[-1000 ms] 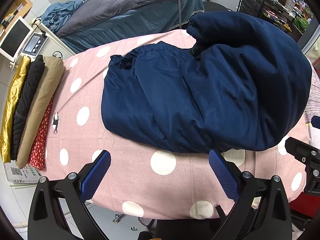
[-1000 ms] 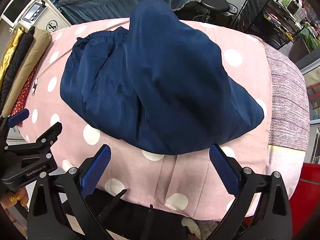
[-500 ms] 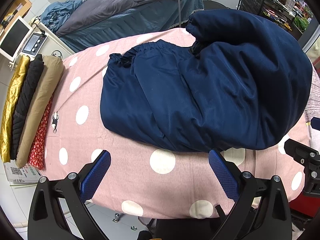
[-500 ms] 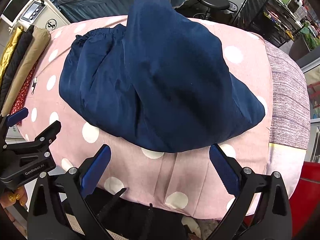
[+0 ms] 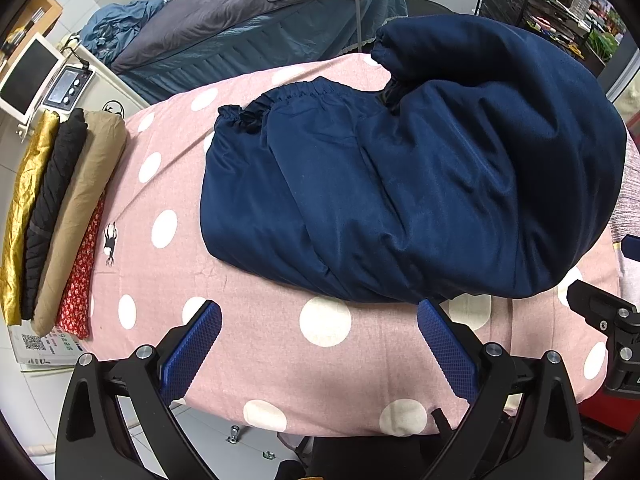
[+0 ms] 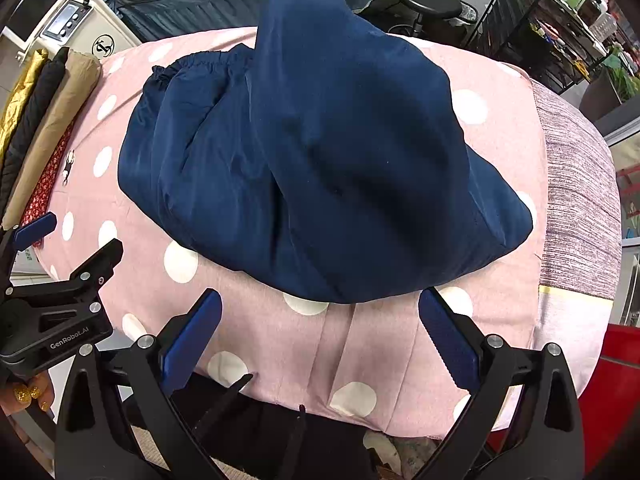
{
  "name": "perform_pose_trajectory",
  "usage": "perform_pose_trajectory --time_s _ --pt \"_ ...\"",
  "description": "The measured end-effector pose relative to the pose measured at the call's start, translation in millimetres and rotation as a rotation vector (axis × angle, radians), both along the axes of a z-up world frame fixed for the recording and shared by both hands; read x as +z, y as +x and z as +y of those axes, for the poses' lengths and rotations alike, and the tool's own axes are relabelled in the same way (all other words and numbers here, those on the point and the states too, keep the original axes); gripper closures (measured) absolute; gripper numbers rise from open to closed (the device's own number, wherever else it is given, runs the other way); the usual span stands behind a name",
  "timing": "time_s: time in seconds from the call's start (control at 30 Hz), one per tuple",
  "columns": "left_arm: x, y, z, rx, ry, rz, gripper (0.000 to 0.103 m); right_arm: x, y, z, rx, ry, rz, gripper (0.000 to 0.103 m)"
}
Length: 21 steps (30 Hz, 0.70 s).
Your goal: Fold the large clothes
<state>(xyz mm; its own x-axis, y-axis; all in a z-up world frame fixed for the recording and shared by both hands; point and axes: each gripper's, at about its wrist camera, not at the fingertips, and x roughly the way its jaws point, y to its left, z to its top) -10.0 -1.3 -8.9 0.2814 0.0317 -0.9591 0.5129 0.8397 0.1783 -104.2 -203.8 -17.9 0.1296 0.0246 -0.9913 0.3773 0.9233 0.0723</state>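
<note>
Navy garment (image 5: 400, 184) lies bunched on polka-dot table (image 5: 280, 344); both claws empty.

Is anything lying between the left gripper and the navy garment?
No. In the left wrist view, only bare polka-dot cover separates the open left gripper from the near edge of the navy garment; one white dot sits there.

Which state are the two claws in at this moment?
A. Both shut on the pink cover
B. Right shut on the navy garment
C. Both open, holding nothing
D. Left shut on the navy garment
C: the left claw and right claw both stand wide open near the table edge, short of the navy garment.
</note>
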Motion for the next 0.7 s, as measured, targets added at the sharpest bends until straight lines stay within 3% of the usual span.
perform_pose_trajectory --time_s 0.7 --pt "-3.8 1.2 0.4 -0.001 0.007 0.009 0.007 -2.9 -1.2 -0.3 0.0 0.0 0.006 0.006"
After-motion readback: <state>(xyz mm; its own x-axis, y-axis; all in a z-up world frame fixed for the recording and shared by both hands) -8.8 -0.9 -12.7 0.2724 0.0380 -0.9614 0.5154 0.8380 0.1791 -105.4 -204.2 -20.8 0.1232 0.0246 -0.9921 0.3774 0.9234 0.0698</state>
